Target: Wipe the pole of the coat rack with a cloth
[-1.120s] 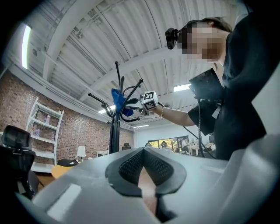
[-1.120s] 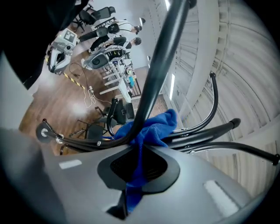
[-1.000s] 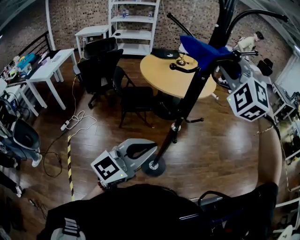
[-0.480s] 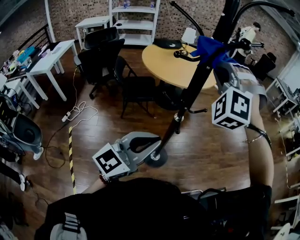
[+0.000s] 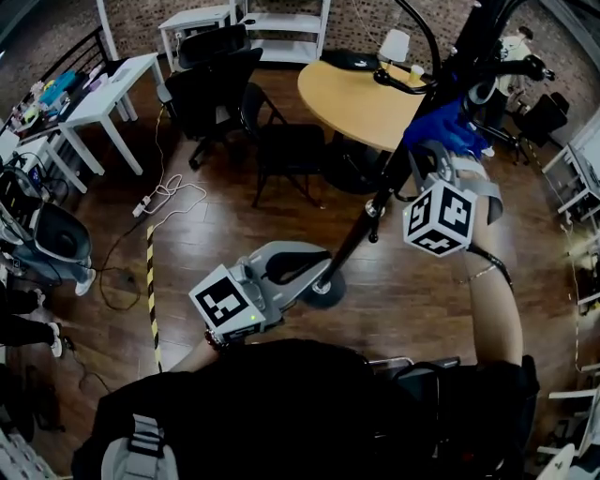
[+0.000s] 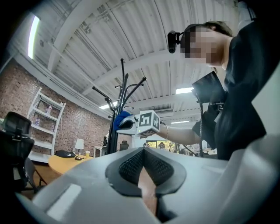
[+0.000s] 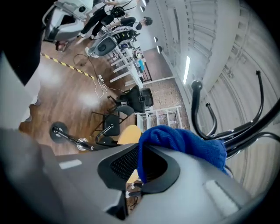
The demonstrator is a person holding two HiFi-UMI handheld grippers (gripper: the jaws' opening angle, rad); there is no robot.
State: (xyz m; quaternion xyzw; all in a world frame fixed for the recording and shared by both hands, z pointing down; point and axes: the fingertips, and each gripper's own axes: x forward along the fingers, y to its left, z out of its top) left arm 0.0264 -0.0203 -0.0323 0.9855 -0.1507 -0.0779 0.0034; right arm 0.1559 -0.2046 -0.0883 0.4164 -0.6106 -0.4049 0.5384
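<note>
Black pole (image 5: 373,214) of the coat rack, slanting in the head view from a round base (image 5: 320,292) on the wood floor (image 5: 216,234) up toward the top right. High against it, below the hooks (image 7: 193,109), a bunched blue cloth (image 5: 444,127). Clamped on that cloth, the right gripper (image 5: 438,153), its marker cube (image 5: 439,217) just beneath.

Plain only in the right gripper view: one fold caught between the two pads, the rest heaped over the upper jaw, curved black hooks behind against the ceiling.

Low in the head view, the left gripper (image 5: 314,274), tips just beside the base and well apart from the cloth. Holds nothing. Settled only by the left gripper view: pads pressed together at the tips, none of the rack between them. Also from there alone, the rack standing upright in the distance, cloth and cube partway up it, a dark sleeve (image 6: 245,87) filling the right.

Beyond the pole, a round wooden table (image 5: 361,94) with a lamp (image 5: 394,45), black chairs (image 5: 286,155), white shelves (image 5: 281,19); at left, a white desk (image 5: 98,98) and a loose cable (image 5: 169,202).
</note>
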